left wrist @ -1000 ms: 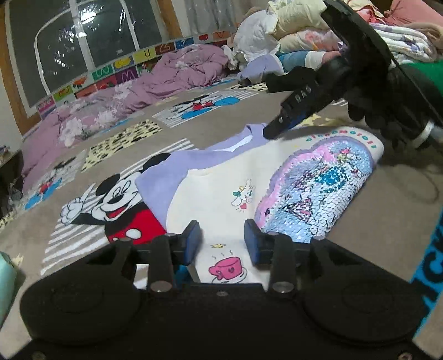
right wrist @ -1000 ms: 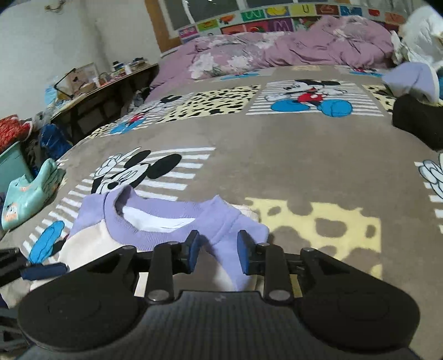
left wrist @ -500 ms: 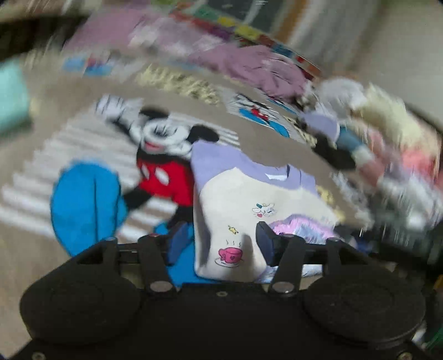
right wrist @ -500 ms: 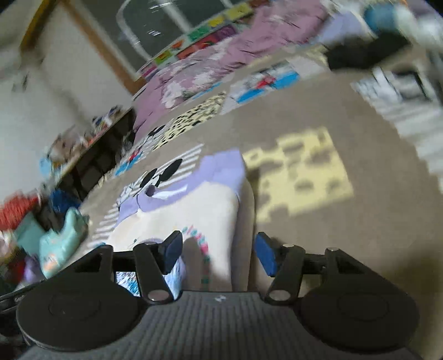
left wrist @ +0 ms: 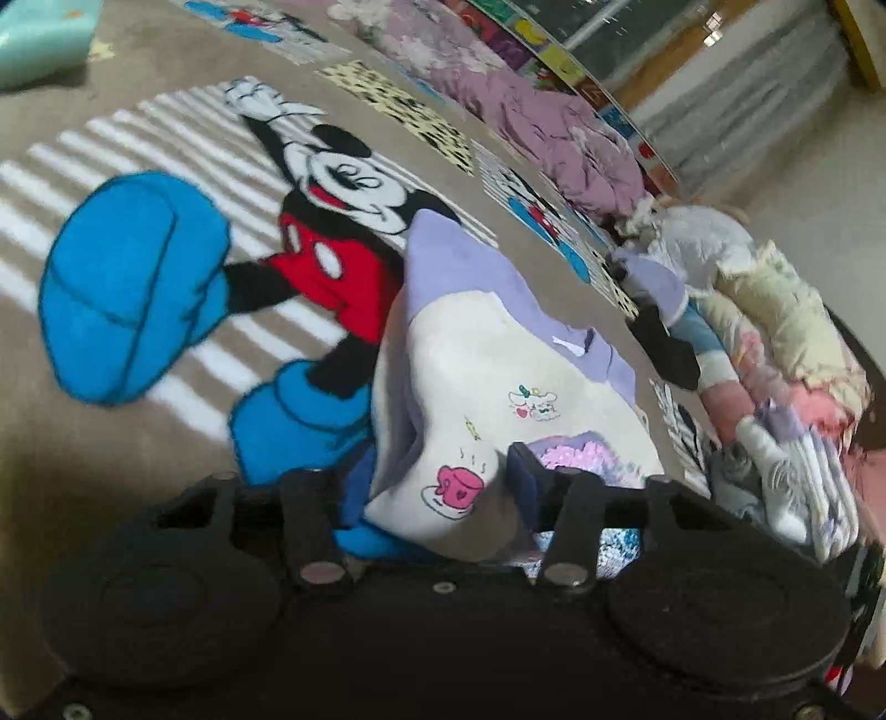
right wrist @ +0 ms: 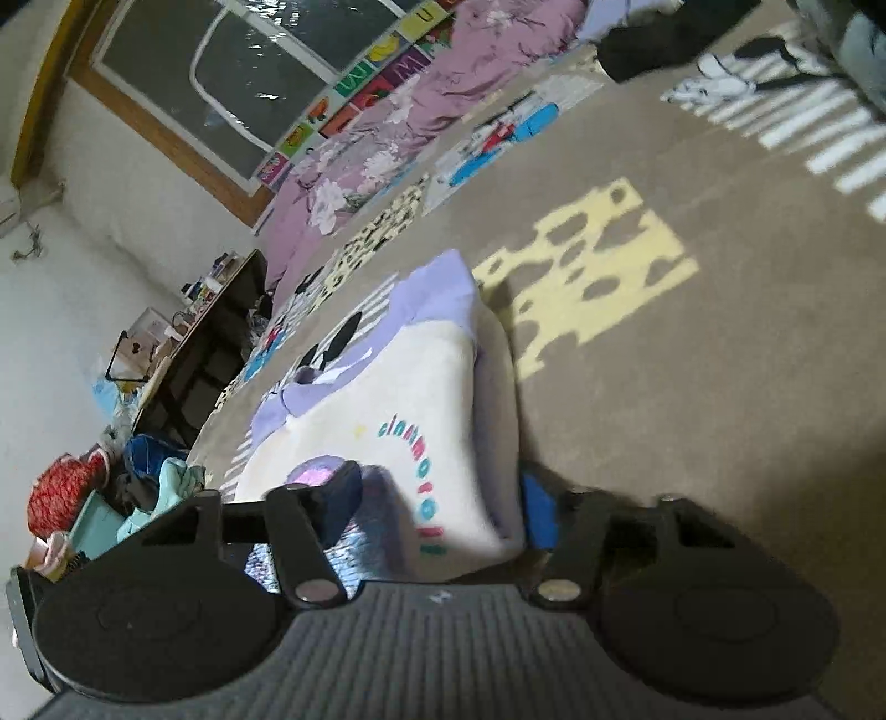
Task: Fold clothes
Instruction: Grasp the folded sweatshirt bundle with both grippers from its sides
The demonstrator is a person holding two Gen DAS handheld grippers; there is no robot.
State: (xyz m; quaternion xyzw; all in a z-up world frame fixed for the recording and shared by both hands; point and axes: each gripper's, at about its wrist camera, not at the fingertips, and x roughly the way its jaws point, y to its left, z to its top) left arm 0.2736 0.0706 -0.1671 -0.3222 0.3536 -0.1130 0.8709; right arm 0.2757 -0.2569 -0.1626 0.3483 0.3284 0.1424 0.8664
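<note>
A folded cream sweatshirt (left wrist: 487, 354) with lilac collar and sleeves lies on the cartoon-mouse blanket (left wrist: 83, 471). In the left wrist view its near corner, printed with a pink cup, bulges up between the closing jaws of my left gripper (left wrist: 440, 484), and both pads press on it. In the right wrist view the sweatshirt (right wrist: 398, 387) shows coloured lettering and a sequin patch. My right gripper (right wrist: 443, 507) is rolled over the thick folded edge, jaws closing, one pad on the sequin side and one against the fold.
A pile of mixed clothes (left wrist: 775, 332) stands at the right. A purple floral duvet (right wrist: 415, 111) lies below the window, a cluttered desk (right wrist: 205, 332) at the left wall, a black garment (right wrist: 653, 50) at the far edge. Bare tan blanket (right wrist: 720, 387) stretches right.
Both grippers rolled and came in around the sweatshirt's near edges. The right one left the collar for the side fold. The jaws widened, then narrowed onto the cloth; the cup corner is lifted.
</note>
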